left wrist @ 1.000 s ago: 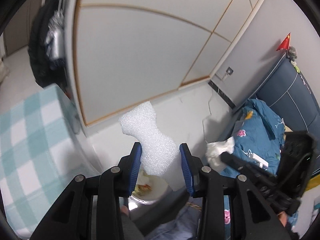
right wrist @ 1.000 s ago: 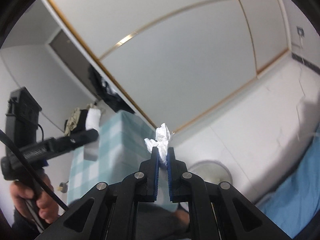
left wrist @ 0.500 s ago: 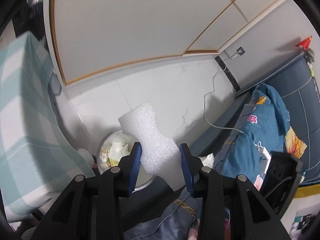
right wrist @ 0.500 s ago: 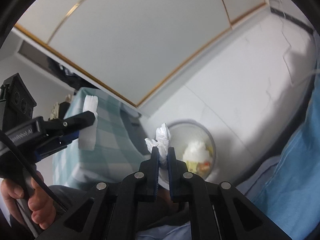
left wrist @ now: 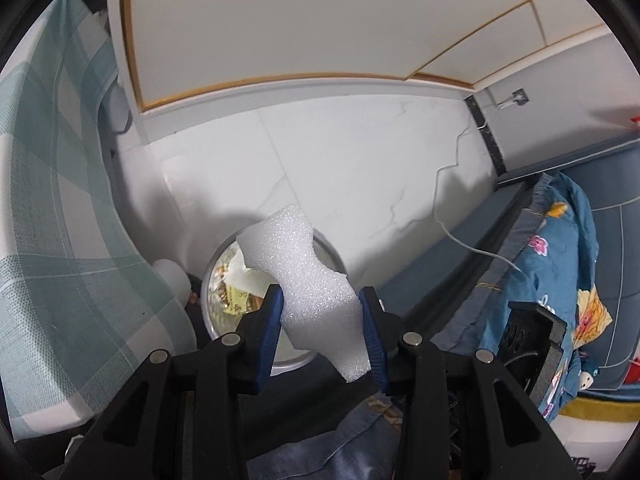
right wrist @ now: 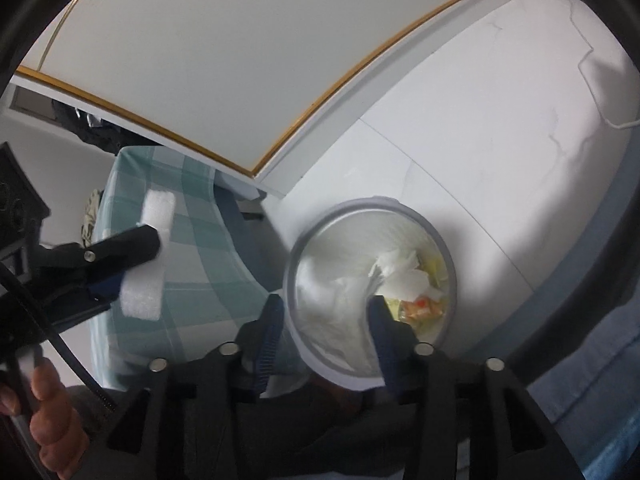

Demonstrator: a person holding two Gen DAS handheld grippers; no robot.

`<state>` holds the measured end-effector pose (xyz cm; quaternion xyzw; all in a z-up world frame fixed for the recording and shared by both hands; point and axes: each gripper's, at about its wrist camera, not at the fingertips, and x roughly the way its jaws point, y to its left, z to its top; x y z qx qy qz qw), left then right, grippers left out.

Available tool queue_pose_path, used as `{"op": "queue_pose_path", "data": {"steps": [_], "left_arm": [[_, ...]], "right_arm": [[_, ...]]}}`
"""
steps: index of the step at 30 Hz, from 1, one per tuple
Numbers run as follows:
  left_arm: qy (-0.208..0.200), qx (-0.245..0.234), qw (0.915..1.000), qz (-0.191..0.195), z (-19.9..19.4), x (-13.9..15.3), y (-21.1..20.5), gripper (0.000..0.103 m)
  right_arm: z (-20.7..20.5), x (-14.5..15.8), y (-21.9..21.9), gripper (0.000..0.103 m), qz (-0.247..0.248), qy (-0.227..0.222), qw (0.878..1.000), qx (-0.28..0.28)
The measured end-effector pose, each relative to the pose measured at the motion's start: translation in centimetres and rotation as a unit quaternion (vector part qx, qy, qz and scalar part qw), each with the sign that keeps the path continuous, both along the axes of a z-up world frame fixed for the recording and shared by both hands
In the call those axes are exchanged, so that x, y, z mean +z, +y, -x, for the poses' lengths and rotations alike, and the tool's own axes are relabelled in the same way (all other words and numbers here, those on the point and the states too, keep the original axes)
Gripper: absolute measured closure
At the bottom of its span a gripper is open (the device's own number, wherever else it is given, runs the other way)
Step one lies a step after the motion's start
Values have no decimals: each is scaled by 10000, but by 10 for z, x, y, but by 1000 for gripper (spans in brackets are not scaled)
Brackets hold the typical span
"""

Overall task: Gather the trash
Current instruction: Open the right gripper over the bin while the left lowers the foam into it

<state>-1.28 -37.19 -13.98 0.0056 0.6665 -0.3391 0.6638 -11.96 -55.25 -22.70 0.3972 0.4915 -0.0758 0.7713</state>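
Note:
My left gripper (left wrist: 320, 312) is shut on a white foam piece (left wrist: 304, 276) and holds it above the round trash bin (left wrist: 212, 280) on the floor. In the right wrist view the same left gripper (right wrist: 120, 256) holds the foam piece (right wrist: 150, 256) off to the left. My right gripper (right wrist: 326, 316) is open and empty, right above the trash bin (right wrist: 296, 256). The bin holds crumpled white tissue (right wrist: 400, 272) and yellow and orange scraps (right wrist: 424, 304).
A table with a green checked cloth (left wrist: 48, 216) stands left of the bin. A bed with blue flowered bedding (left wrist: 560, 280) is on the right. A white cable (left wrist: 452, 200) runs across the white tiled floor (left wrist: 360, 160) from a wall socket. White cabinet doors stand behind.
Both grippers have tilted down toward the bin. My right gripper has opened and let go of the crumpled tissue, which now lies in the bin. The left still grips the foam.

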Motion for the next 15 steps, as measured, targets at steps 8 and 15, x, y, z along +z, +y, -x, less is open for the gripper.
{"op": "queue_pose_path", "data": {"steps": [8, 15], "left_arm": [[237, -37, 9988, -418, 1, -18, -7, 70], [469, -310, 9961, -685, 10, -33, -17, 70]], "right_arm": [[20, 10, -13, 35, -48, -289, 9988, -392], [44, 22, -21, 29, 169, -198, 9980, -572]]}}
